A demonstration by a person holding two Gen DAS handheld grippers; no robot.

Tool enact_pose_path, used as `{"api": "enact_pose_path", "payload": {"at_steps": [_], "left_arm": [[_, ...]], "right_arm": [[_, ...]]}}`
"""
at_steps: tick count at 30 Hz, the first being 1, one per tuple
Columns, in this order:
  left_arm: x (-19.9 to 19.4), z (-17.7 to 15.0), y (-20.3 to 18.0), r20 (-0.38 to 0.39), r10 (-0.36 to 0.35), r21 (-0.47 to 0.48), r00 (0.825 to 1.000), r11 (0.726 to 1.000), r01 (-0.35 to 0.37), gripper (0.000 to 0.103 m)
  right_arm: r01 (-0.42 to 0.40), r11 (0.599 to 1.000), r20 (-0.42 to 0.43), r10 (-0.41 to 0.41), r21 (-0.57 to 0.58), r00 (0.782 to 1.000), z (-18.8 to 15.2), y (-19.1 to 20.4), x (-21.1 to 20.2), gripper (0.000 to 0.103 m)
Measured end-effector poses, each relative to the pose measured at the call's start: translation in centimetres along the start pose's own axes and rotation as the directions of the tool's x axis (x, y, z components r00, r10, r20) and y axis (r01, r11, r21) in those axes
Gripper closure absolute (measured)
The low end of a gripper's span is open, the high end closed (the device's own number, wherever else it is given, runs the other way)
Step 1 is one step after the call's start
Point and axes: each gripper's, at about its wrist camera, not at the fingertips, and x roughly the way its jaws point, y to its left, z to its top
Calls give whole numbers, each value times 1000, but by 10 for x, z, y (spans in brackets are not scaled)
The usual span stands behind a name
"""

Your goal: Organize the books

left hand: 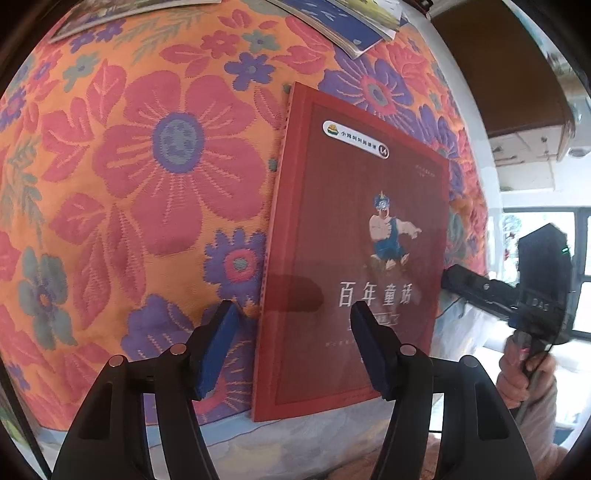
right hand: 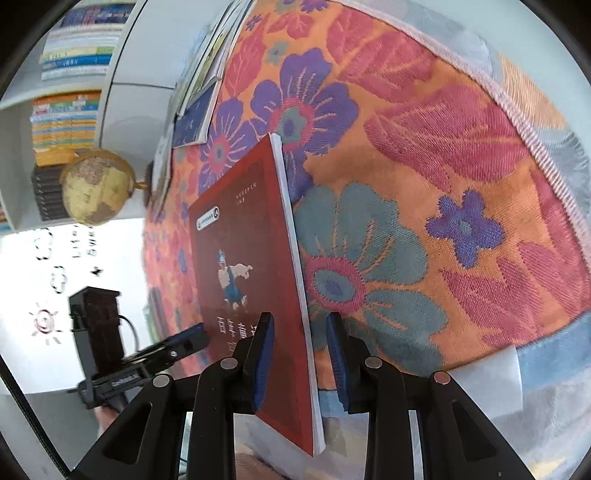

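A red picture book with a cartoon figure and white characters on its cover rests on the floral cloth, its near end overhanging the cloth's edge. My left gripper is open and straddles the book's spine edge, one pad over the cloth and the other above the cover. In the right wrist view the book is seen nearly edge-on, its white page edge running between the pads of my right gripper, which is shut on it. The right gripper also appears at the book's far edge, held by a hand.
More thin books lie at the far end of the cloth, another at far left. A globe and a white shelf of stacked books stand beyond the cloth. The left gripper shows left of the book.
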Motion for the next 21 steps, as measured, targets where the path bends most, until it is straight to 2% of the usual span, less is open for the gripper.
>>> {"api": "enact_pose_path", "payload": {"at_steps": [4,7,12,15,19,21], "left_arm": [[0,6,16,-3,-112,-90,994,990,111,43],[1,8,24,0,-166,-121,986,979,165,43],[3,12,14,-25,-132,-55,991,990,131,40],[4,13,9,-26,-135,-30,991,990,134,38],[6,16,8,-27,-152,-35,988,988,151,38],[4,14,9,-30,-136,-19,990,991,136,38]], "right_arm": [[-104,994,-10,105,39,994,1,-15,-1,75],[-159,985,-15,160,62,987,1,-24,-1,75],[-180,983,-40,182,39,983,4,-19,5,75],[-189,982,-51,190,15,981,8,-11,14,75],[-151,988,-61,148,-46,987,11,4,20,75],[-117,990,-56,113,-77,992,11,11,21,75]]}}
